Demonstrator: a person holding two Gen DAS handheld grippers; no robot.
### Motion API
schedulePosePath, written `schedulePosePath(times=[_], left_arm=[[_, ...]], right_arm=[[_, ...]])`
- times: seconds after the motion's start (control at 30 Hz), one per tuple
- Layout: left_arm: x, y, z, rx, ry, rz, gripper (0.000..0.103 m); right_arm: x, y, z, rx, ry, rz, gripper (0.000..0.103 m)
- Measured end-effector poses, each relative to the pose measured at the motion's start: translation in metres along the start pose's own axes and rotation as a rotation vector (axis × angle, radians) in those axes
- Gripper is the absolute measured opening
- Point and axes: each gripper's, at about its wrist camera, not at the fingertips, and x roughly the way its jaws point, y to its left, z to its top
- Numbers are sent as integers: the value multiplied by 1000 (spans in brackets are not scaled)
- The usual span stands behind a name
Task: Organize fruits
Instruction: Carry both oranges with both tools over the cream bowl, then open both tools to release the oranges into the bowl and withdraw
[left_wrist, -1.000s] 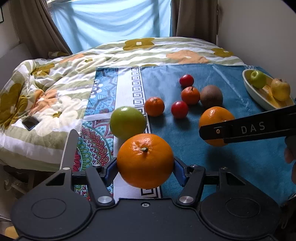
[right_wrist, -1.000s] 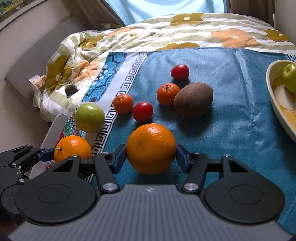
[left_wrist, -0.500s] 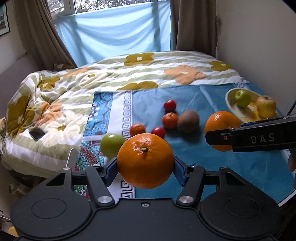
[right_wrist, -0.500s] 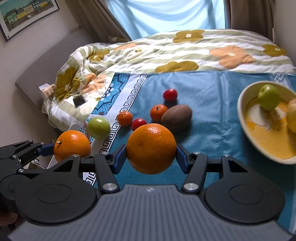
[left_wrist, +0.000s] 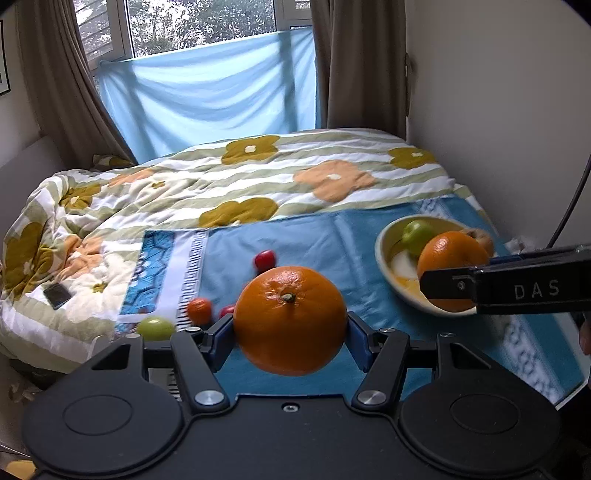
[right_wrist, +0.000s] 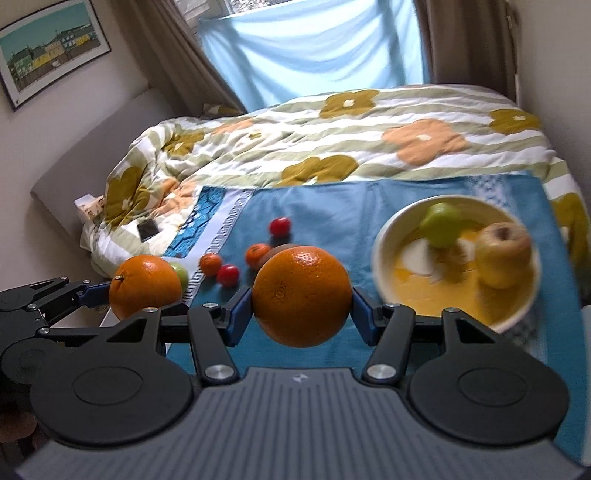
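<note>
- An orange (left_wrist: 290, 320) is clamped between the blue pads of the left gripper (left_wrist: 290, 334) at the centre of the left wrist view, stem toward the camera, clear of the cloth (left_wrist: 295, 236).
- A second orange (right_wrist: 302, 296) is gripped the same way by the right gripper (right_wrist: 302, 312), centre of the right wrist view.
- A bowl (right_wrist: 380, 258) is seen at right of that view, on the blue cloth; a green apple (right_wrist: 441, 225) and a yellow apple (right_wrist: 502, 258) lie in it.
- At centre left, two tangerines (right_wrist: 210, 264), two red fruits (right_wrist: 279, 226) and a mostly hidden kiwi (right_wrist: 275, 250) are left on the cloth.
- Another green apple (left_wrist: 156, 328) is seen at lower left of the left wrist view.
</note>
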Motion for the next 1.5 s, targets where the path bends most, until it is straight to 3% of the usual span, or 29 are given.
schedulePosePath(times=[0.37,0.63,1.17,1.23,1.3,1.37,1.5], left_arm=[[20,-77,24,3,-16,-19,66],[65,-118,31,38,12,-48,66],[149,-150,24,105,123,-109,67],[150,-148,25,94,124,-112,69],[144,-145,29,88,92,-103,90],[135,-139,33,68,58,-88,99],[126,-122,37,26,54,-77,99]], right_arm=[[-26,-96,8,18,5,-51,72],[-17,-148,8,6,25,-68,72],[16,-190,-1,74,74,-96,72],[17,-191,0,82,75,-94,72],[18,-193,1,91,77,-88,72],[18,-195,2,97,78,-86,72],[18,-195,4,89,77,-94,72]])
